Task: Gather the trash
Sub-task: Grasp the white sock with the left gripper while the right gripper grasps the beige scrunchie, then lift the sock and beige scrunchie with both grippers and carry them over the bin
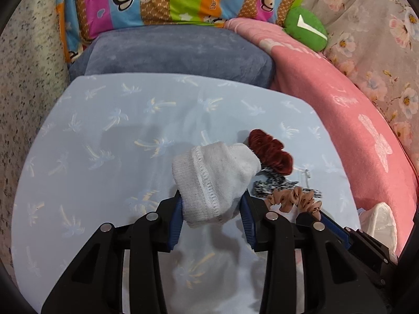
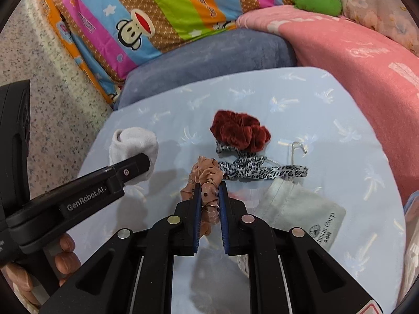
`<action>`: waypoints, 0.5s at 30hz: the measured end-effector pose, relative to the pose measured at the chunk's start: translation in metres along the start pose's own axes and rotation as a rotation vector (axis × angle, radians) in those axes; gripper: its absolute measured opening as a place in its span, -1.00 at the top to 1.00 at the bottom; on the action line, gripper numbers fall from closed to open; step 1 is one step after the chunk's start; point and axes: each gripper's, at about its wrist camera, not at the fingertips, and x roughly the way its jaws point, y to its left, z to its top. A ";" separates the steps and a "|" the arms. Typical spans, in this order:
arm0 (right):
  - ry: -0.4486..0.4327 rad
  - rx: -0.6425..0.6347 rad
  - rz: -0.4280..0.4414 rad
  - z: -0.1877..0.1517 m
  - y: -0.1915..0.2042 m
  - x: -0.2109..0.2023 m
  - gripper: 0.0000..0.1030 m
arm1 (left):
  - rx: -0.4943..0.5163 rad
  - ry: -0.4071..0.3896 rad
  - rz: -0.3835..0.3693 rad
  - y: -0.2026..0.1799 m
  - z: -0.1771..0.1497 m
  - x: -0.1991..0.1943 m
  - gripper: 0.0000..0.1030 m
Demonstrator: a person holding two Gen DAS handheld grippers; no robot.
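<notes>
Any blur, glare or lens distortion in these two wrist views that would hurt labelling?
Left wrist view: sharp, evenly lit; heavy fisheye bending, dark corners; the white sock in the left tongs casts a soft shadow on the blue sheet. Right wrist view: equally sharp, no glare; the peach scrunchie in the right tongs is crisp, edges curve strongly.

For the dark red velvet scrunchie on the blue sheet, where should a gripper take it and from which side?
Pinch one puffy fold of the dark red scrunchie at its far edge, coming down from above. Its near edge overlaps the leopard-print ribbon, so a grab there would likely catch both.
</notes>
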 end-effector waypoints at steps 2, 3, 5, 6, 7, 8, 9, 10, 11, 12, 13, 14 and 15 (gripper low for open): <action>-0.029 -0.001 0.007 0.003 0.001 -0.017 0.76 | 0.012 -0.021 -0.005 -0.007 0.001 -0.012 0.28; -0.043 -0.002 0.008 0.005 0.002 -0.025 0.76 | 0.020 -0.031 -0.005 -0.011 0.002 -0.017 0.28; -0.072 0.000 0.012 0.007 0.003 -0.042 0.76 | 0.036 -0.047 -0.010 -0.019 0.003 -0.027 0.28; -0.089 0.003 0.016 0.009 0.002 -0.052 0.76 | 0.044 -0.056 -0.014 -0.024 0.003 -0.033 0.28; -0.103 0.005 0.019 0.010 0.001 -0.061 0.76 | 0.051 -0.065 -0.018 -0.028 0.004 -0.038 0.28; -0.118 0.005 0.021 0.010 0.000 -0.070 0.76 | 0.057 -0.074 -0.023 -0.032 0.005 -0.043 0.28; -0.134 0.005 0.021 0.011 -0.001 -0.080 0.76 | 0.064 -0.085 -0.029 -0.037 0.005 -0.049 0.28; -0.151 0.005 0.020 0.012 -0.003 -0.090 0.76 | 0.069 -0.093 -0.033 -0.041 0.004 -0.053 0.28; -0.166 0.007 0.020 0.012 -0.005 -0.099 0.76 | 0.075 -0.101 -0.038 -0.046 0.004 -0.058 0.28; -0.179 0.009 0.020 0.013 -0.007 -0.107 0.76 | 0.084 -0.110 -0.044 -0.051 0.003 -0.063 0.28; -0.193 0.012 0.018 0.013 -0.009 -0.116 0.76 | 0.092 -0.119 -0.047 -0.056 0.003 -0.067 0.28; -0.204 0.016 0.017 0.013 -0.012 -0.123 0.76 | 0.101 -0.126 -0.051 -0.061 0.002 -0.071 0.28; -0.217 0.020 0.015 0.013 -0.015 -0.132 0.76 | 0.111 -0.134 -0.058 -0.067 0.001 -0.075 0.28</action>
